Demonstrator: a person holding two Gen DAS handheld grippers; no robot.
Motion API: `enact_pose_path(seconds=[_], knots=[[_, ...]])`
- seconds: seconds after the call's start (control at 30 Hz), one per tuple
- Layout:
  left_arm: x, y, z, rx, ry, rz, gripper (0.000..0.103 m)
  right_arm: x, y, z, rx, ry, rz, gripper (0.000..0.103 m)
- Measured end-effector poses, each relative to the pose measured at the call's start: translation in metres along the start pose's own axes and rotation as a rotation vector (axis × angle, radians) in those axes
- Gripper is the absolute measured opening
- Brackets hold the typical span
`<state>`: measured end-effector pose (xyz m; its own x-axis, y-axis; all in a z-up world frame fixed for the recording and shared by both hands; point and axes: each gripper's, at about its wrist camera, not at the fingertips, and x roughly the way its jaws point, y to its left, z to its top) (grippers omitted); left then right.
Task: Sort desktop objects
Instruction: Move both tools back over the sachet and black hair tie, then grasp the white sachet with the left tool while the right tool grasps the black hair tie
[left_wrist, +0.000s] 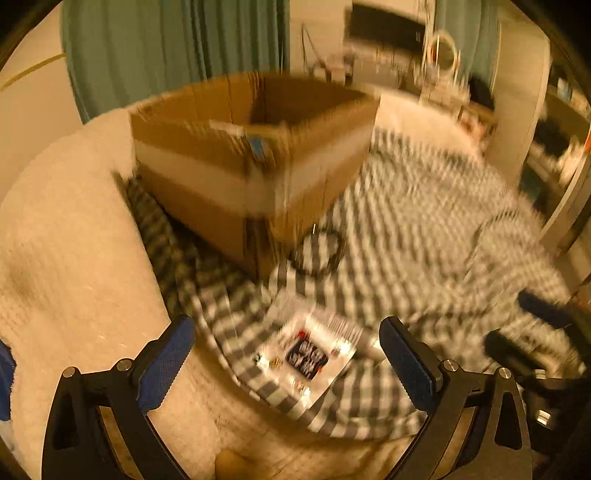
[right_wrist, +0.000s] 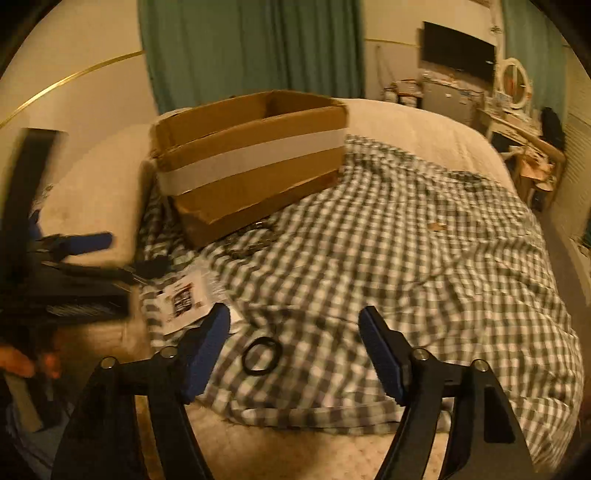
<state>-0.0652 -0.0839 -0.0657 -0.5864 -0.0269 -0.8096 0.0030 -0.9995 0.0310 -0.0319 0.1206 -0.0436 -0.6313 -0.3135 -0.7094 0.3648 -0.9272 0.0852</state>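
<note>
The right gripper (right_wrist: 293, 338) is held wide open above a black ring (right_wrist: 261, 356) on the checkered blanket (right_wrist: 406, 266). The left gripper (left_wrist: 286, 343) is likewise spread open over a white packet (left_wrist: 310, 354). Farther back, an open cardboard box (right_wrist: 251, 158) is seen standing on the blanket.
</note>
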Motion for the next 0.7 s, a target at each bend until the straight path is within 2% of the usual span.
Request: enact_pose_path(seconds=[0.1, 0.23, 0.37, 0.4, 0.47, 0.5, 0.53, 0.57, 0.63, 0.67, 0.7], knots=[[0.025, 0.004, -0.003, -0.023, 0.097, 0.002, 0.102, 0.004, 0.001, -0.008, -0.015, 0.009, -0.012, 0.068], [0.047, 0.015, -0.007, -0.091, 0.192, -0.042, 0.102, 0.004, -0.007, -0.011, 0.024, 0.008, -0.01, 0.068], [0.061, -0.002, -0.014, -0.042, 0.267, -0.069, 0.102, 0.007, -0.008, -0.012, 0.038, 0.023, 0.003, 0.068], [0.071, -0.005, -0.016, -0.03, 0.311, -0.052, 0.102, 0.009, -0.008, -0.012, 0.035, 0.029, 0.004, 0.068], [0.079, -0.006, -0.018, -0.018, 0.337, -0.034, 0.1, 0.011, -0.005, -0.012, 0.025, 0.04, 0.005, 0.068], [0.079, -0.007, -0.017, -0.016, 0.329, -0.035, 0.094, 0.012, -0.003, -0.013, 0.019, 0.045, 0.007, 0.068], [0.078, -0.007, -0.016, -0.018, 0.32, -0.046, 0.07, 0.013, 0.0, -0.013, 0.011, 0.048, 0.008, 0.068], [0.077, -0.006, -0.016, -0.02, 0.319, -0.046, 0.053, 0.014, 0.002, -0.013, 0.002, 0.052, 0.009, 0.068], [0.076, -0.001, -0.016, -0.039, 0.317, -0.049, 0.044, 0.015, 0.005, -0.014, -0.011, 0.059, 0.008, 0.068], [0.074, 0.001, -0.015, -0.052, 0.315, -0.059, 0.032, 0.016, 0.007, -0.014, -0.016, 0.063, 0.01, 0.068], [0.071, 0.003, -0.014, -0.066, 0.308, -0.087, 0.025, 0.017, 0.009, -0.015, -0.021, 0.069, 0.014, 0.068]])
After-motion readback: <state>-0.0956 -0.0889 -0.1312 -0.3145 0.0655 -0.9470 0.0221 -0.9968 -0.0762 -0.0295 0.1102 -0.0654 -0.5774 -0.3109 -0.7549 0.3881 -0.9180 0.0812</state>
